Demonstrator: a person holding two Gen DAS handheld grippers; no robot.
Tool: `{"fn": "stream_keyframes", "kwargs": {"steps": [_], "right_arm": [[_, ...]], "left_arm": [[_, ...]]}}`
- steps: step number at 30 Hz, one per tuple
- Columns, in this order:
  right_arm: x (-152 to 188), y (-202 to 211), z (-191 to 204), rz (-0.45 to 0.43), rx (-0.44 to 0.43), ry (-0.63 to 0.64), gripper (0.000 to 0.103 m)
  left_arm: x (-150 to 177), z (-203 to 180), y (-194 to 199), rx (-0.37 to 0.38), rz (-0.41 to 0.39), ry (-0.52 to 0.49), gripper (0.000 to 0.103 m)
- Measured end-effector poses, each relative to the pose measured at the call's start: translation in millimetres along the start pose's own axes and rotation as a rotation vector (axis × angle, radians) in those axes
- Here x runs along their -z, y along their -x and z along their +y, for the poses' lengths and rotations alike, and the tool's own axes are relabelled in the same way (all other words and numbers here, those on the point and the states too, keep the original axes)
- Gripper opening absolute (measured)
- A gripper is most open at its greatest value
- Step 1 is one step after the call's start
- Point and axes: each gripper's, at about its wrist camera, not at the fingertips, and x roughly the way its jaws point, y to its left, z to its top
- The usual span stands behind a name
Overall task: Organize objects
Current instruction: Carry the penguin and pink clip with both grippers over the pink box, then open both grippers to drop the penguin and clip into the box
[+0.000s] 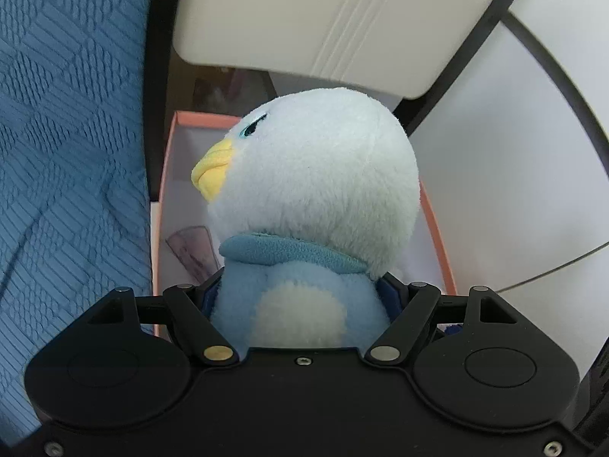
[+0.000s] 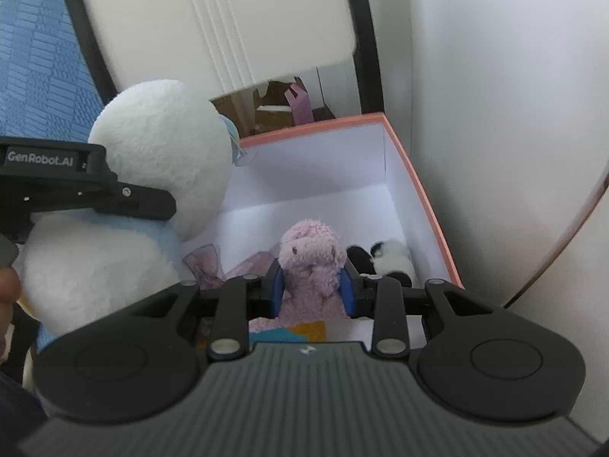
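Left gripper [image 1: 300, 293] clamps the penguin [image 1: 312, 175]; right gripper [image 2: 310, 285] pinches the pink plush [image 2: 310, 262] over the box [image 2: 418, 190], panda [image 2: 388, 261] at 3 o'clock.

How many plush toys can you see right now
3: blue penguin in the left gripper, pink plush in the right gripper, panda in the box. Others may be hidden.

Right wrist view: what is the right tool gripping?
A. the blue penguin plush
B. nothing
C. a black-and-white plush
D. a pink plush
D: the right tool has its blue pads pressed on both sides of the pink plush, above the box; the black-and-white plush lies in the box, and the penguin is in the left tool.
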Motion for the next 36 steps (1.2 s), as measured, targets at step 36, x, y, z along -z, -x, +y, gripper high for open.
{"fn": "stream_keyframes", "kwargs": {"steps": [36], "right_arm": [[-13.7, 193.8, 71.8, -0.248, -0.139, 0.022, 0.068]], "left_arm": [[47.7, -11.2, 212.0, 0.073, -0.290, -0.187, 0.102]]}}
